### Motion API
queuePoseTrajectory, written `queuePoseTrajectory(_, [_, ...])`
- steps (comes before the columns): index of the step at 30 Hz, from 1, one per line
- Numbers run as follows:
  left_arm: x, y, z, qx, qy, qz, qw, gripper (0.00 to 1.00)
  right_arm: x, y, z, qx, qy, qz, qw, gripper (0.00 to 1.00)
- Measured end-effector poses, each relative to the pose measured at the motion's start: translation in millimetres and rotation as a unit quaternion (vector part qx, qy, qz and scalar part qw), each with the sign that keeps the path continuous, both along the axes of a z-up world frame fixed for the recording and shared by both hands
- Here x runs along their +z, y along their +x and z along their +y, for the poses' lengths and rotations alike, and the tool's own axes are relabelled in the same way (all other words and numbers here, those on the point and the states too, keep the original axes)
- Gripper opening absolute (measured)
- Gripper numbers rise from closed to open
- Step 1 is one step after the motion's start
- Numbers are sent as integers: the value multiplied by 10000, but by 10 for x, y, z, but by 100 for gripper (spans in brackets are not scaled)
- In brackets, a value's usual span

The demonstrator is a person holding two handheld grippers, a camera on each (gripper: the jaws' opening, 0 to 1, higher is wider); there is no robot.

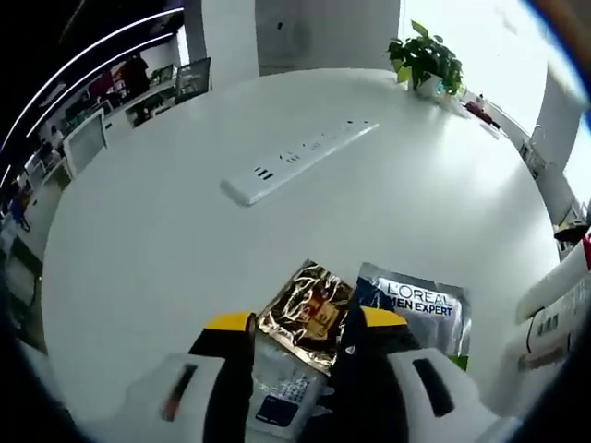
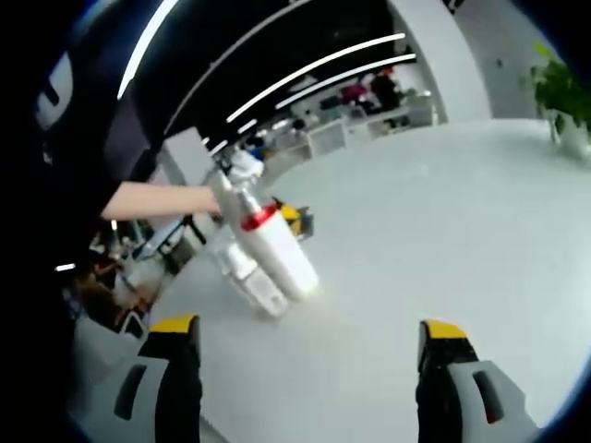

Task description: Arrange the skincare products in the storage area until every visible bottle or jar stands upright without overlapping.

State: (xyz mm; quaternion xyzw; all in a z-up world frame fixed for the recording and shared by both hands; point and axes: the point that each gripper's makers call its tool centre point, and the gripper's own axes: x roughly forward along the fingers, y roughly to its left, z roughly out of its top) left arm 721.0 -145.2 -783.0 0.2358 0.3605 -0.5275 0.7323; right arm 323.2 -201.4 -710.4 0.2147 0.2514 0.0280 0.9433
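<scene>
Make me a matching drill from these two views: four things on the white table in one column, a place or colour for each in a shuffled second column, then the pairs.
Things
1. power strip
2. gold sachet
3. L'Oreal Men Expert sachet
4. potted plant

Descriptions
A. grey and dark blue, beside the gold one
B. far edge of the table, green leaves
C. long and white, mid-table
D. crinkled foil, just ahead of the left gripper and between its jaws

Pairs: 1-C, 2-D, 3-A, 4-B
</scene>
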Motion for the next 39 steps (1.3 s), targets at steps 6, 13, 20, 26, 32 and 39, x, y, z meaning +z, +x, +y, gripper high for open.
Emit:
queuePoseTrajectory(6, [-10, 57, 16, -70, 83, -181, 9998, 37, -30, 3, 10, 21, 26, 23, 10000, 98])
queuePoseTrajectory(13, [20, -115, -113, -871, 221, -750, 9931, 13, -38, 39, 23, 47, 49, 15, 10000, 98])
queuePoseTrajectory(20, [34, -82, -128, -554, 291, -491, 9968, 34, -13, -10, -23, -6, 55, 11, 10000, 98])
queuePoseTrajectory(26, [-11, -24, -11, -256, 454, -189, 9985, 53, -13, -24, -71, -97, 57, -1, 9999, 98])
queuePoseTrajectory(32, [-6, -98, -49, -633, 539, -196, 9963, 46, -20, 22, -39, -45, 73, -3, 10000, 98])
queuePoseTrajectory(39, [-12, -104, -45, -753, 538, -163, 9956, 31, -21, 24, -57, -75, 72, -6, 9999, 98])
